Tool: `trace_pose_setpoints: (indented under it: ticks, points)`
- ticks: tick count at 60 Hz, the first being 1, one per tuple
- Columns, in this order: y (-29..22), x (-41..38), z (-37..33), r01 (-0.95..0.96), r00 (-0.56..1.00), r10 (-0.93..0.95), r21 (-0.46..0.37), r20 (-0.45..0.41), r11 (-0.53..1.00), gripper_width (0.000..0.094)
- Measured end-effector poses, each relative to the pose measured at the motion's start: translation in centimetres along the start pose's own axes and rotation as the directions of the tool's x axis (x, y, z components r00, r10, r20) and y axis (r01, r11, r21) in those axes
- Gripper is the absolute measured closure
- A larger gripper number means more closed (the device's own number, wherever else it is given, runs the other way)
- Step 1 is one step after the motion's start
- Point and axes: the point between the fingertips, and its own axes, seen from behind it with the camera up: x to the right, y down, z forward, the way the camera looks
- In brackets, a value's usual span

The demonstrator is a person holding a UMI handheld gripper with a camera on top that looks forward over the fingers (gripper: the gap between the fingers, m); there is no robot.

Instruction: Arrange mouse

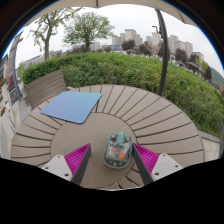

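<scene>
Your gripper hangs low over a round slatted table, its two fingers set wide apart. The mouse sits on the table between them — a gap shows on either side, so neither magenta pad touches it. It lies a little nearer your right finger than your left, and its body looks greenish-grey with a red and dark patch on top; you cannot tell finer detail than that.

Farther off and to the left, a blue mat lies flat on the table, well apart from the mouse. Its near corner points toward your left finger. The slats of the table fan outward from the middle, and the mouse rests on the smoother central part.

Past the far left rim of the table stands a slatted chair, its back tilted away. Beyond the table runs a broad green hedge — a dark pole rises in front of it on the right. Trees and pale buildings stand far off under a light sky.
</scene>
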Motion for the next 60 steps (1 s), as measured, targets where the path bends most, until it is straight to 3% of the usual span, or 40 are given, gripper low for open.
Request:
trace_pose_setpoints:
  ticks: [17, 19, 21, 23, 31, 40, 47, 54, 60]
  points:
    - [-1.4, 0.5, 1.1, 0.037, 0.999, -0.037, -0.009, 0.020, 0.999, 0.0118]
    - [-1.4, 0.4, 1.1, 0.035, 0.999, -0.035, -0.008, 0.017, 0.999, 0.0163]
    - [-1.4, 0.5, 1.2, 0.035, 0.999, -0.035, -0.009, 0.012, 0.999, 0.0265]
    - [-1.0, 0.5, 1.4, 0.043, 0.999, -0.043, -0.014, 0.013, 0.999, 0.0497]
    - [-1.9, 0.1, 1.0, 0.045, 0.999, -0.043, -0.070, 0.030, 0.997, 0.0522]
    - [-12.1, -2.3, 0.0, 0.015, 0.997, -0.020, 0.068, 0.068, 0.998, 0.0522]
    - [-19.3, -7.3, 2.0, -0.006, 0.993, -0.007, 0.113, 0.116, 0.994, 0.0522]
    - [-21.5, -11.9, 6.5, 0.002, 0.994, -0.016, 0.123, 0.110, 0.992, 0.0522]
    - [-19.5, -16.4, 11.5, -0.024, 0.992, 0.017, 0.055, 0.129, 0.998, 0.0501]
